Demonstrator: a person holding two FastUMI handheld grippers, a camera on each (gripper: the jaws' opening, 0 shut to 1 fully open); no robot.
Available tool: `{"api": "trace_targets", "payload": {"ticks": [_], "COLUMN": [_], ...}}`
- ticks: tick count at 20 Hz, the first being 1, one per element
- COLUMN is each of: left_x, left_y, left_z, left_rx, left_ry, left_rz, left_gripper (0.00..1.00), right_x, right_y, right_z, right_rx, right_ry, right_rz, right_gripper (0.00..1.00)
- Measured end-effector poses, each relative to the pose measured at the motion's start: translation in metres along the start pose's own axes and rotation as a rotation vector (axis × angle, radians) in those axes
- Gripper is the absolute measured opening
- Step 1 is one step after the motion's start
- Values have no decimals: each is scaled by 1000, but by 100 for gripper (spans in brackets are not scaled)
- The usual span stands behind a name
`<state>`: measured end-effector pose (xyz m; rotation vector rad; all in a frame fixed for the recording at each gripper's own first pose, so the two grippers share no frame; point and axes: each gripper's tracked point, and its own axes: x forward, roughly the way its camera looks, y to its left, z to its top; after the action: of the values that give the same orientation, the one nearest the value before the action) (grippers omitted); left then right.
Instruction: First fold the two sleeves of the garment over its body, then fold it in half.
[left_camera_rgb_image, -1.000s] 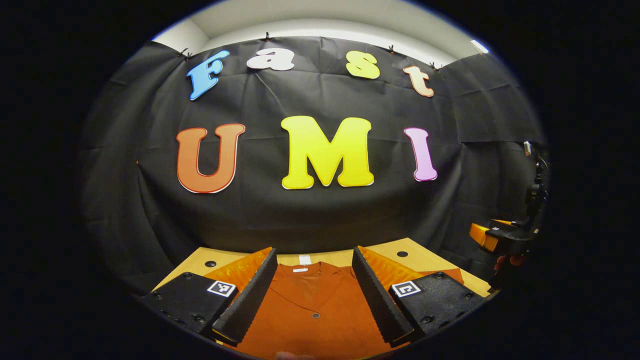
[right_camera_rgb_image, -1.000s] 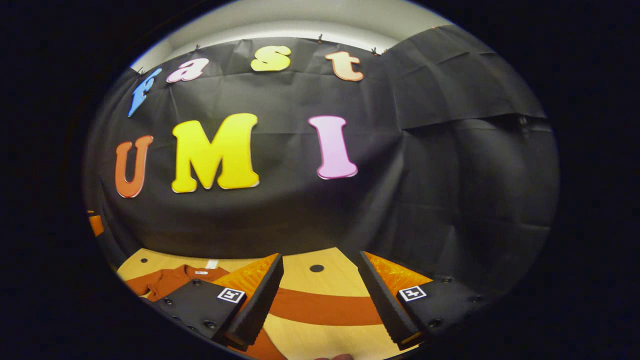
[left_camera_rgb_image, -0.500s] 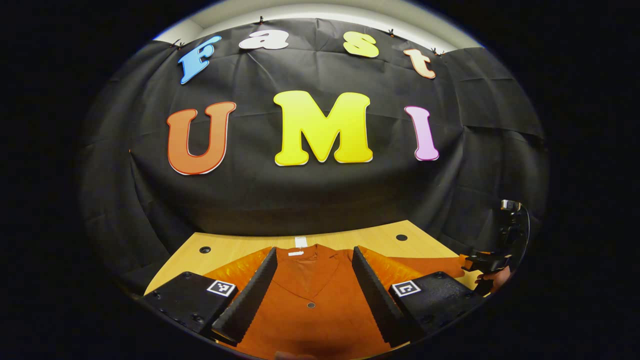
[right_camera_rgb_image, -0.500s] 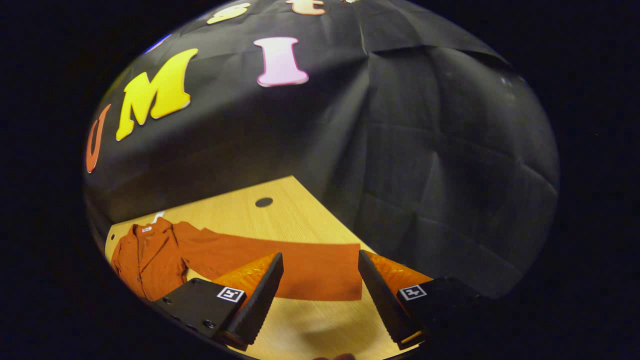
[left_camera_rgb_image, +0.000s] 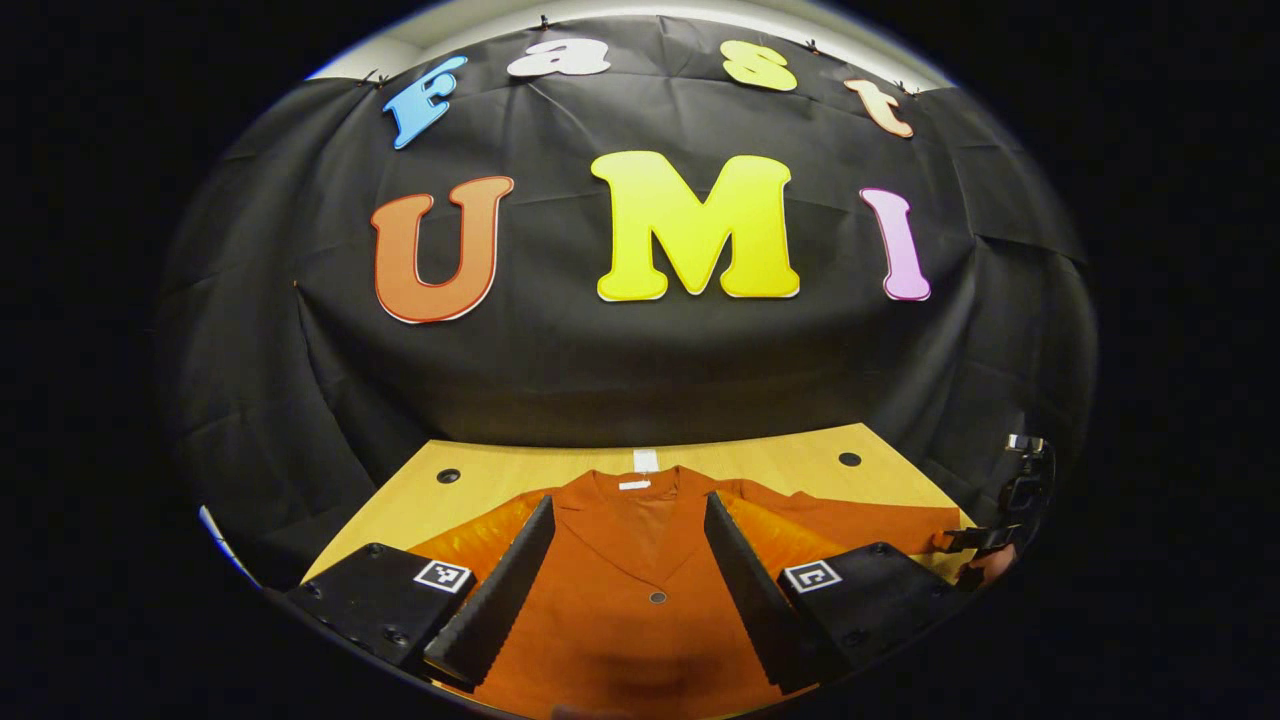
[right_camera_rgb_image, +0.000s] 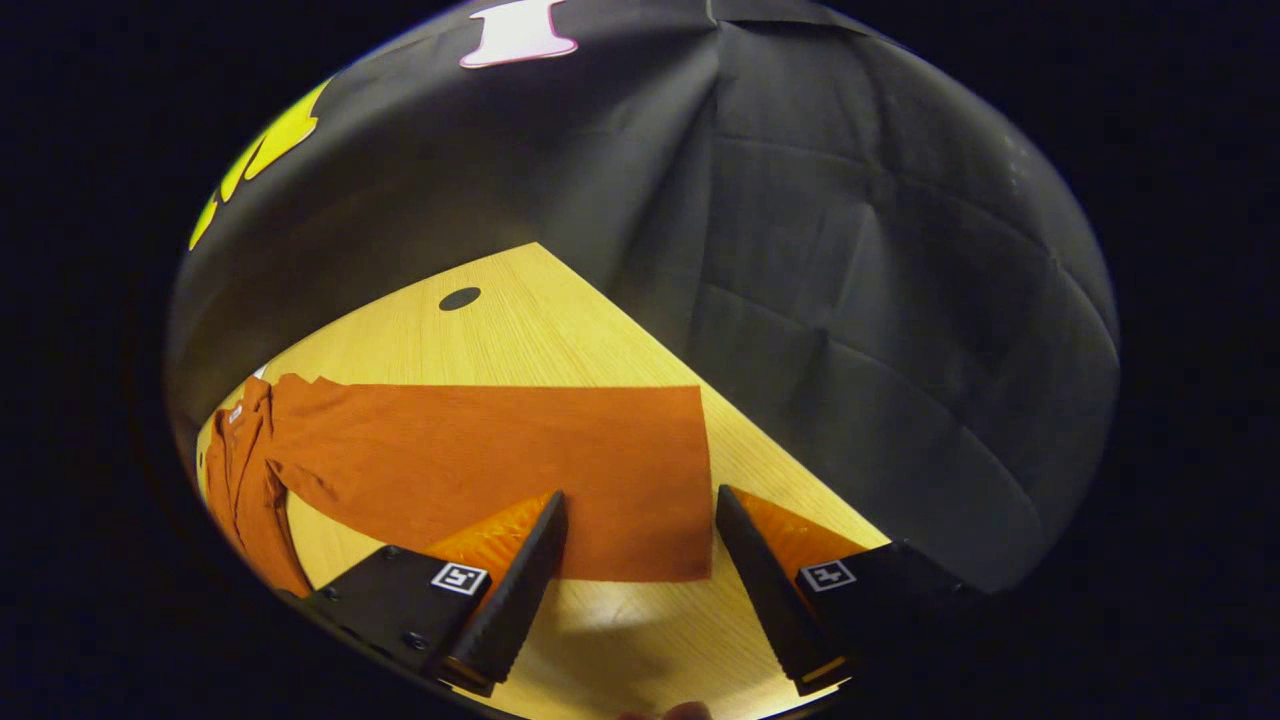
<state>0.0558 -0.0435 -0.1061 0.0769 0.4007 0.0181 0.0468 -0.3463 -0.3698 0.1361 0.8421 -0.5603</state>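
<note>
While hovering, right tool (right_camera_rgb_image: 635, 560) spread — over sleeve (right_camera_rgb_image: 520, 460) cuff | left tool (left_camera_rgb_image: 625, 585) spread — above garment (left_camera_rgb_image: 640, 600)

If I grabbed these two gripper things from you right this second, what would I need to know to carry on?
Left gripper: open, over the shirt body, near the collar.
Right gripper: open, at the cuff end of the sleeve, holding nothing.
The shirt lies flat on the wooden table; that sleeve is stretched straight out.
Done: nothing folded in what shows.
Left: fold both sleeves over the body, then fold the shirt in half.
</note>
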Motion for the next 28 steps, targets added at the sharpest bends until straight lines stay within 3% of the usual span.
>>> {"api": "trace_targets", "payload": {"ticks": [2,6,8,10,12,13,15,21,24,28], "left_x": [-1,-2,-2,-1,1,1,1,2,0,-4], "left_y": [7,31,43,51,58,60,65,100,127,177], "left_z": [-3,-9,-11,-14,-13,-12,-7,-17,-24,-35], "left_rx": [-6,-8,-18,-26,-28,-26,-16,-78,-108,-135], "left_ry": [0,9,6,13,13,9,-13,-31,-43,-64], "left_rz": [-2,24,37,45,53,53,55,89,115,170], "left_gripper": [98,98,98,98,98,98,98,98,98,98], "right_x": [-6,-9,-4,-2,-6,-9,-15,-79,-121,-178], "right_y": [6,28,30,25,22,23,29,72,125,248], "right_z": [11,20,13,17,20,20,30,127,182,235], "right_rx": [-12,10,33,75,79,75,35,-54,-182,-315], "right_ry": [-5,-35,-45,-52,-57,-47,-62,-245,-370,-514], "right_rz": [27,71,85,72,39,22,21,91,158,313], "right_gripper": [97,55,54,9,8,0,1,1,0,0]}}
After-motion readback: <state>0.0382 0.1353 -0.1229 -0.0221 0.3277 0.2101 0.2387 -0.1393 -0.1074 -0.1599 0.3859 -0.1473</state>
